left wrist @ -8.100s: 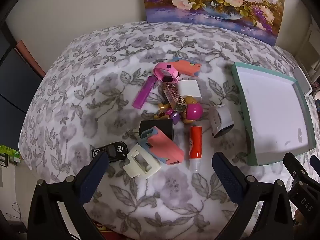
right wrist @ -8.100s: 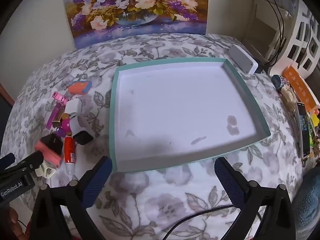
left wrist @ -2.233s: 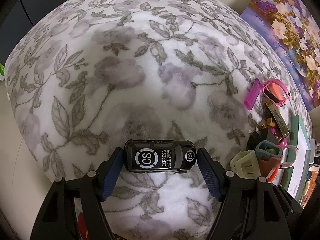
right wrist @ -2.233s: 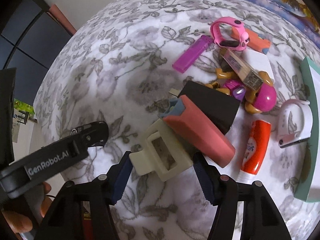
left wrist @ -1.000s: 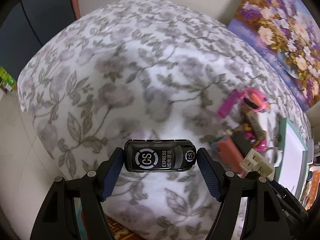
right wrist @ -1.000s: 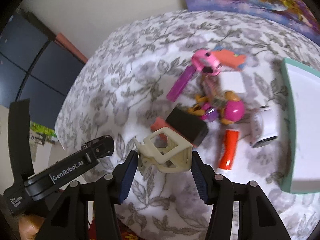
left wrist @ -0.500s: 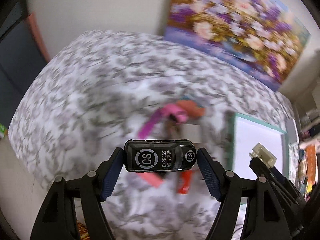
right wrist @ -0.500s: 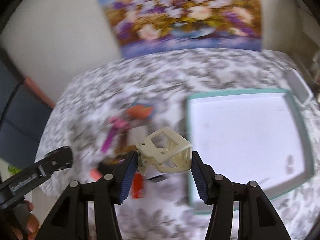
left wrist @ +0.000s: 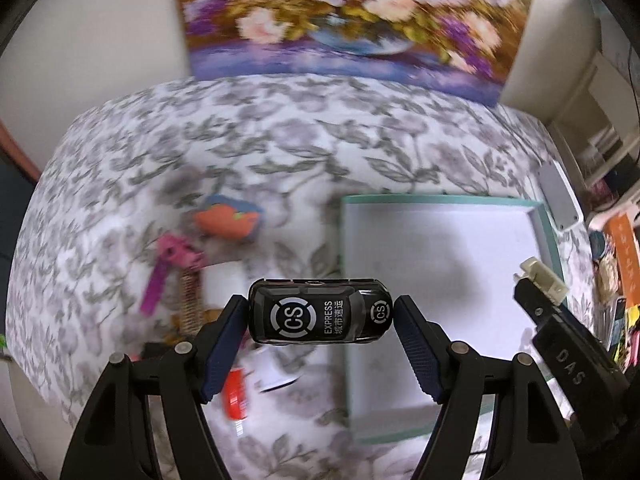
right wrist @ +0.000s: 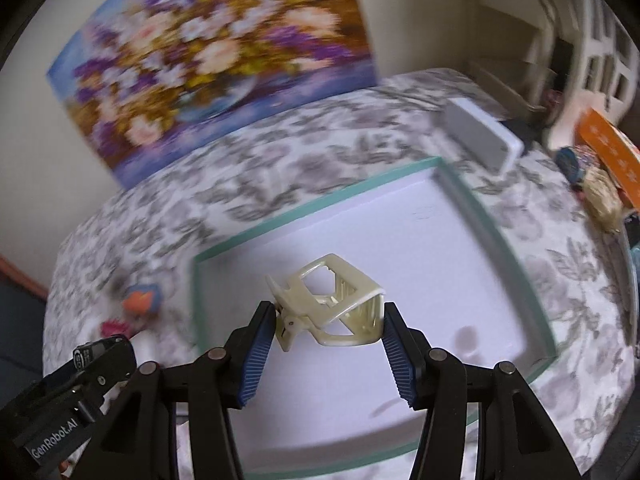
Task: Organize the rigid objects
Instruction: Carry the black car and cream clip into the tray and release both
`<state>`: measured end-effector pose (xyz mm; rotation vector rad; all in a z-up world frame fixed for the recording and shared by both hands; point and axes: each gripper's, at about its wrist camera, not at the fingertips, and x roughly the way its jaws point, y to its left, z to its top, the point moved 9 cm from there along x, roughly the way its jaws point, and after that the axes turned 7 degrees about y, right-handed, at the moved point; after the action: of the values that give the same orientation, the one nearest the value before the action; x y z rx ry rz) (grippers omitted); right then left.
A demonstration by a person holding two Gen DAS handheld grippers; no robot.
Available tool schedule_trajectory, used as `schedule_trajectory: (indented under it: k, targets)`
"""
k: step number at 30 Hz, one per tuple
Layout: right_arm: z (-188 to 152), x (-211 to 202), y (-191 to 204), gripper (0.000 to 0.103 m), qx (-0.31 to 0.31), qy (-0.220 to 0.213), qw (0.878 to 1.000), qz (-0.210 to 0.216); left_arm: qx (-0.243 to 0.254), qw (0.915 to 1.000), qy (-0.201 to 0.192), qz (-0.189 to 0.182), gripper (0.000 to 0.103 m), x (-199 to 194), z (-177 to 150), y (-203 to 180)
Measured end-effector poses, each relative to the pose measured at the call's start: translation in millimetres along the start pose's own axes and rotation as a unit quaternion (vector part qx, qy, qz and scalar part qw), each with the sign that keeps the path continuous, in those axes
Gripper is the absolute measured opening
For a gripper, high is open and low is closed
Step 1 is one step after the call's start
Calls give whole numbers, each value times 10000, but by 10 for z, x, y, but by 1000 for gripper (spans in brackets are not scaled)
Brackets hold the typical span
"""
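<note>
Black toy car (left wrist: pixel 320 312) — now beside, perhaps over, tray (left wrist: pixel 440 200).

Motion blur is smearing the toy pile (left wrist: pixel 208 280) by the bed's left edge beyond telling; the black car (left wrist: pixel 320 312) is hiding the tray's (left wrist: pixel 440 199) near-left corner.

Toy car and hair clip, both held; tray beneath

Black toy car (left wrist: pixel 320 317), "CS EXPRESS" printed on its roof, lies crosswise between the left claw's (left wrist: pixel 320 322) pads, off the surface. Cream hair clip (right wrist: pixel 330 306), open-framed, tilted, sits clamped in the right claw (right wrist: pixel 329 334) above the white, teal-rimmed tray (right wrist: pixel 316 204). Remaining pile blurred, left of both claws.
</note>
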<state>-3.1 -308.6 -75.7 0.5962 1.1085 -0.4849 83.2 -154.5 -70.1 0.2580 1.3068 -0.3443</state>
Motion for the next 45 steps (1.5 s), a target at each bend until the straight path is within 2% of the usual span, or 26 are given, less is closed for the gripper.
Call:
schedule_trajectory:
  k: [5,11,19,26,29,30,32,34,35,36,37,42,44,45]
  targets:
    - [125,70,-423,57,396,-30,9989,-233,292,9995,74,-30,76,243,81,-322]
    - [188,183,-697,57,606,30,9976,-343,477,9987,46,-162,76,418,160,-594]
    - [180,241,-719,57,551,94,9978,-349,511,9981,-58,-349,76,506,118,-705]
    - [160,218,-718,57,475,106,9980,-406,507,9973,-181,-492,76,413,113,-713]
    - [147,208,-726,58,447,110,9979,-449,454,9972,-233,-541,81,351,111,-669]
    - [145,201,-733,59,448,101,9979,-461,435,9972,-244,-551,81,336,109,-652]
    - [141,189,-756,70,479,95,9976,-493,399,9973,-252,-565,81,309,98,-605]
    - [133,180,-772,72,500,95,9975,-491,335,9975,-270,-554,83,292,92,-549]
    - [124,176,-775,73,491,99,9975,-504,288,9977,-285,-542,86,285,91,-512]
    - [115,174,-778,75,468,106,9974,-538,221,9979,-313,-524,94,275,92,-464]
    - [102,172,-778,79,436,109,9973,-582,156,9980,-350,-504,97,264,93,-418]
    - [35,159,-739,90,271,110,9973,-667,-122,9985,-497,-216,98,208,72,-117]
    - [1,148,-721,103,205,88,9971,-732,-274,9984,-480,-70,98,194,42,44]
    - [-17,145,-712,103,186,77,9970,-745,-331,9984,-463,-22,98,198,31,96]
